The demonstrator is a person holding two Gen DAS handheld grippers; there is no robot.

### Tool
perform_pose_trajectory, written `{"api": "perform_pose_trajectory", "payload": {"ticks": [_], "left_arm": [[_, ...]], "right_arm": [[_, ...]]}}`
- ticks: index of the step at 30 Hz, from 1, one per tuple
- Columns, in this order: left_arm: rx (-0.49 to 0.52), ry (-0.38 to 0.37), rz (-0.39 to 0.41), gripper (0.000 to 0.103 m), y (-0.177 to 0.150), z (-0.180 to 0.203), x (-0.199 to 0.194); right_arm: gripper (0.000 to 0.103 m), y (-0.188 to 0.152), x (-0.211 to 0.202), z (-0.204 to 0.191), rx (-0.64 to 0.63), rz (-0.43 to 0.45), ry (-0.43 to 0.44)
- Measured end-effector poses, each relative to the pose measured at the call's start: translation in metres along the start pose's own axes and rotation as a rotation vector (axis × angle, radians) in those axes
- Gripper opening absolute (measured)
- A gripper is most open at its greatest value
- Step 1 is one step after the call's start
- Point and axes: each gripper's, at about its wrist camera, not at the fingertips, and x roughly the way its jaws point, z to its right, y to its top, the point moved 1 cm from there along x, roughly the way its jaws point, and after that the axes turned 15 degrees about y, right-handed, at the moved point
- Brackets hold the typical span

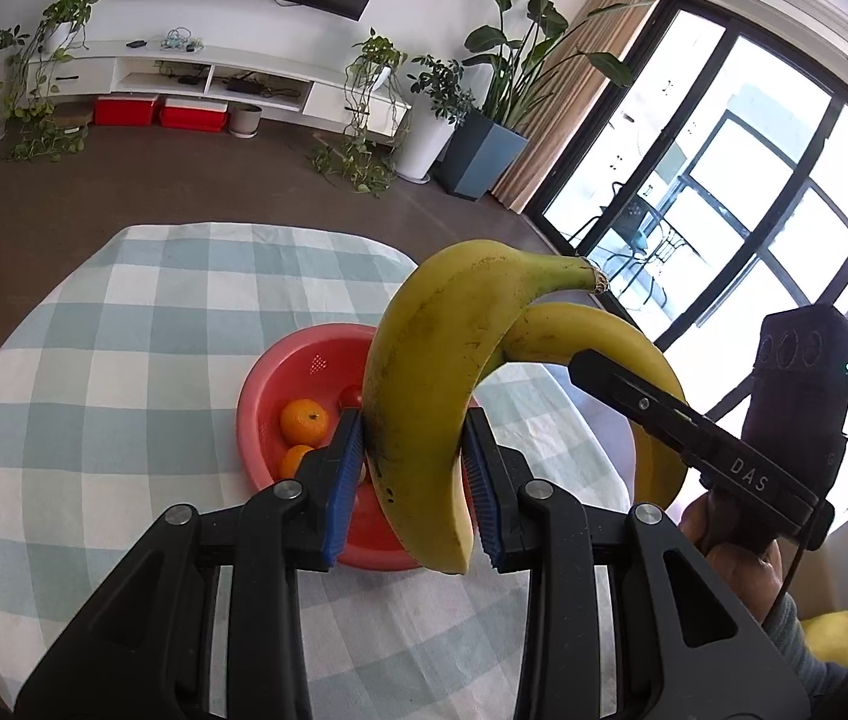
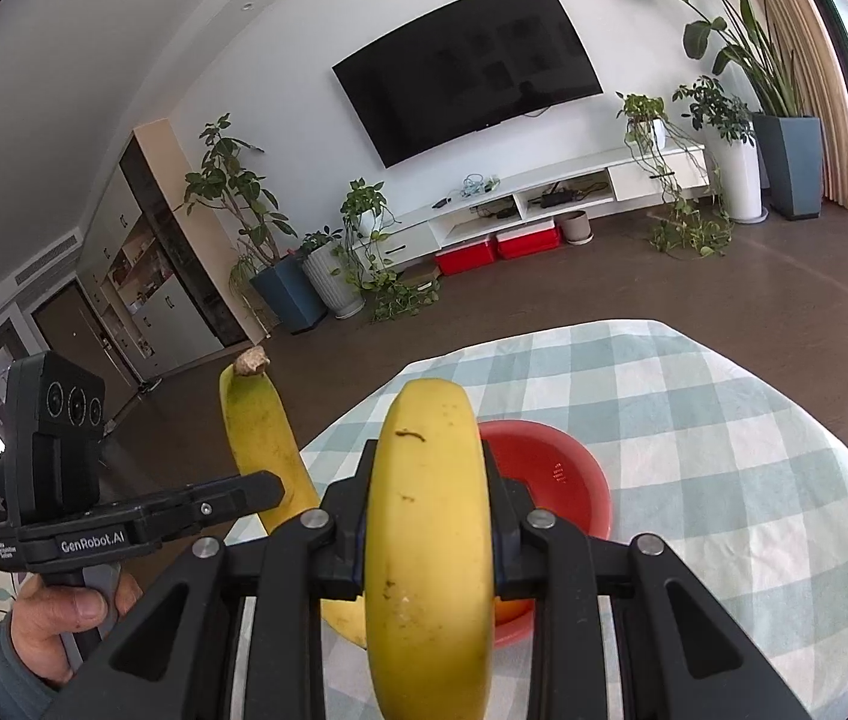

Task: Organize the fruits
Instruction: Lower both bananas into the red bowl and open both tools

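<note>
Bananas fill both our claws: left gripper point(image 1: 414, 468) clenches the greener banana point(image 1: 424, 396); right gripper point(image 2: 427, 516) clenches the yellower banana point(image 2: 427, 540), above the red bowl point(image 1: 270, 384).

Yellow bananas point(image 1: 424, 390), red bowl point(image 1: 279, 384), green-white checked tablecloth point(image 1: 123, 360), blue-padded fingers point(image 1: 347, 468)
</note>
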Motion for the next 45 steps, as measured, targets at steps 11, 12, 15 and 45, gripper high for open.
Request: {"api": "perform_pose_trajectory", "payload": {"ticks": [11, 12, 15, 45], "left_arm": [[-0.065, -0.046, -0.142, 0.031, 0.009, -0.026, 0.084], [-0.067, -0.044, -0.151, 0.031, 0.009, -0.028, 0.09], [-0.075, -0.033, -0.172, 0.031, 0.009, -0.031, 0.102], [0.001, 0.089, -0.136, 0.032, -0.005, -0.015, 0.116]], "right_arm": [[0.03, -0.006, 0.058, 0.043, 0.151, -0.033, 0.054], [0.03, -0.007, 0.061, 0.046, 0.163, -0.036, 0.057], [0.03, -0.012, 0.069, 0.056, 0.201, -0.042, 0.066], [0.037, -0.04, 0.08, 0.074, 0.149, -0.168, -0.11]]}}
